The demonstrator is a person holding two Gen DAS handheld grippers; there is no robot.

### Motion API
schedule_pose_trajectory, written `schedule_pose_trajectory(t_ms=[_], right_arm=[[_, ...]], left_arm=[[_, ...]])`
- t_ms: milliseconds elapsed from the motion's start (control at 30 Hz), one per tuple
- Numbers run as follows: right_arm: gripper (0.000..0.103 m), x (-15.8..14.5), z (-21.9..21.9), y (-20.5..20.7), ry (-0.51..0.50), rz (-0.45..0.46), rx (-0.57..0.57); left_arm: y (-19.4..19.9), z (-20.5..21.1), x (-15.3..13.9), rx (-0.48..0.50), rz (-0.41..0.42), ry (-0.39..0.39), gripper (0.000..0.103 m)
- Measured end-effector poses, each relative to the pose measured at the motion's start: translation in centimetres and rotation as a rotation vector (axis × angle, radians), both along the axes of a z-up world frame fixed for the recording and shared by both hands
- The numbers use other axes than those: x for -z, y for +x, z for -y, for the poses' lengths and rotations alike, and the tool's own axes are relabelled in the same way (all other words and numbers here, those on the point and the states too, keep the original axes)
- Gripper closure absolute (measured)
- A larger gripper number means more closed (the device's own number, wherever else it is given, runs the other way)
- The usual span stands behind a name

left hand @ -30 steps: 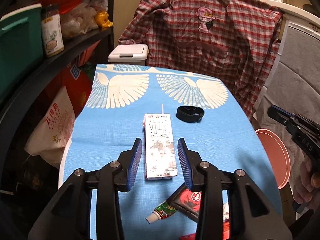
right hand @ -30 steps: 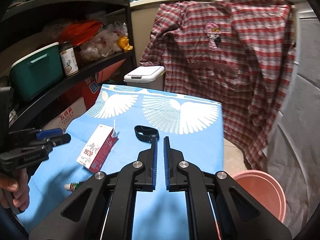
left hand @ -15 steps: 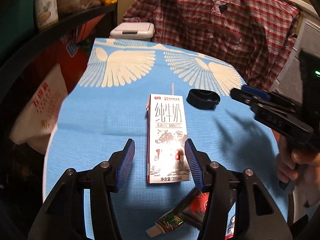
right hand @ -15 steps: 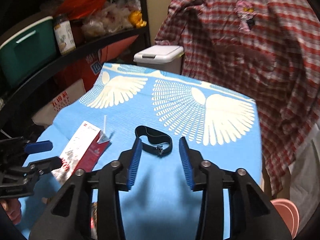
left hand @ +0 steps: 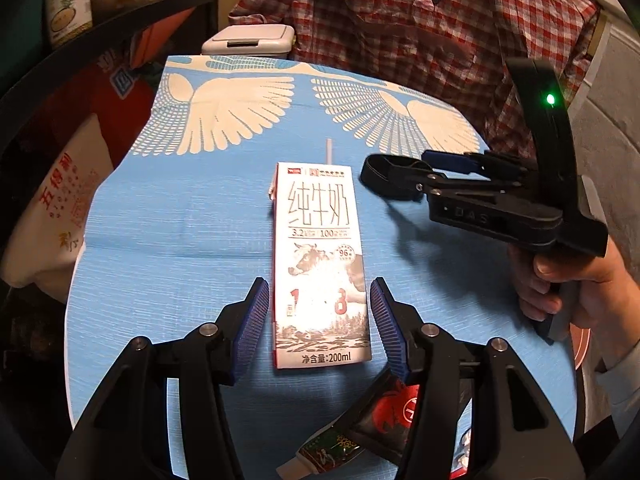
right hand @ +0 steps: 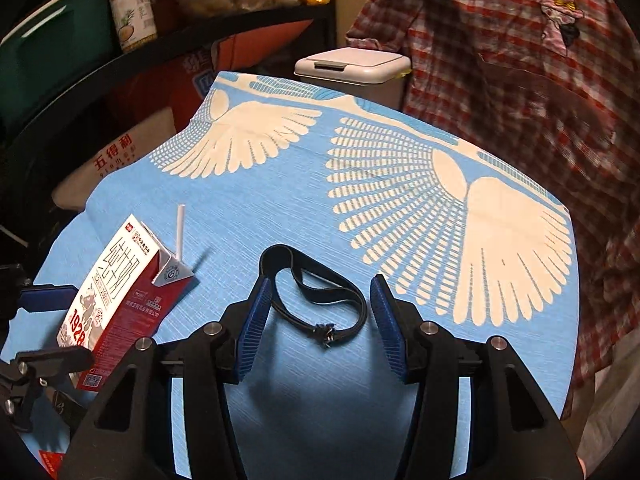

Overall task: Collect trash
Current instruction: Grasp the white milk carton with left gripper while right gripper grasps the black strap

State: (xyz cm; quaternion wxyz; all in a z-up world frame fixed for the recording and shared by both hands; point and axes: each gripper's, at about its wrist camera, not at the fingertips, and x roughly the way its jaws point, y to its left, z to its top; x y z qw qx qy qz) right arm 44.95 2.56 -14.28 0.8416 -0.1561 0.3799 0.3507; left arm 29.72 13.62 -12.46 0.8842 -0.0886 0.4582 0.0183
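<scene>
A white and red milk carton [left hand: 320, 260] with a straw lies flat on the blue table cloth [left hand: 180, 220]. My left gripper [left hand: 318, 312] is open, its blue pads on either side of the carton's lower half, not touching. A black strap loop [right hand: 316, 296] lies on the cloth. My right gripper [right hand: 318, 312] is open with the strap between its pads. The carton also shows in the right wrist view [right hand: 116, 292]. The right gripper shows in the left wrist view [left hand: 448, 162] over the strap [left hand: 384, 172].
A small tube [left hand: 324, 452] and a dark red sachet [left hand: 392, 416] lie near the front edge under my left gripper. A white lidded bin [right hand: 352, 68] stands behind the table. A plaid shirt [right hand: 500, 60] hangs at the back right. Shelves [right hand: 160, 48] stand on the left.
Both grippers have moved forward and down. The right gripper has opened from nearly shut and now brackets the strap. The left gripper has closed in on the carton.
</scene>
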Motion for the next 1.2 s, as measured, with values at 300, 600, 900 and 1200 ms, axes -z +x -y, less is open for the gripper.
schedule_pose_trajectory(t_ms=[300,600,900,1200], right_arm=[[0.086,0.2,0.1,-0.3,-0.021,-0.013,0.0],[0.1,-2.0,2.4,-2.1,0.004,-0.002,0.056],[0.1,-6.8,4.4,-6.7,0.022,0.066,0.085],[0.1,-12.0,7.2,-12.6,0.073,0.131,0.139]], left_arm=[[0.1,-0.1,0.2,-0.008,-0.014,0.009,0.054],[-0.3,-0.4,-1.1,-0.016,0.017,0.008,0.055],[-1.6,0.1,-4.0,-0.013,0.087,-0.006,0.055],[-3.9,0.2,-7.4,-0.027,0.174,0.004,0.055]])
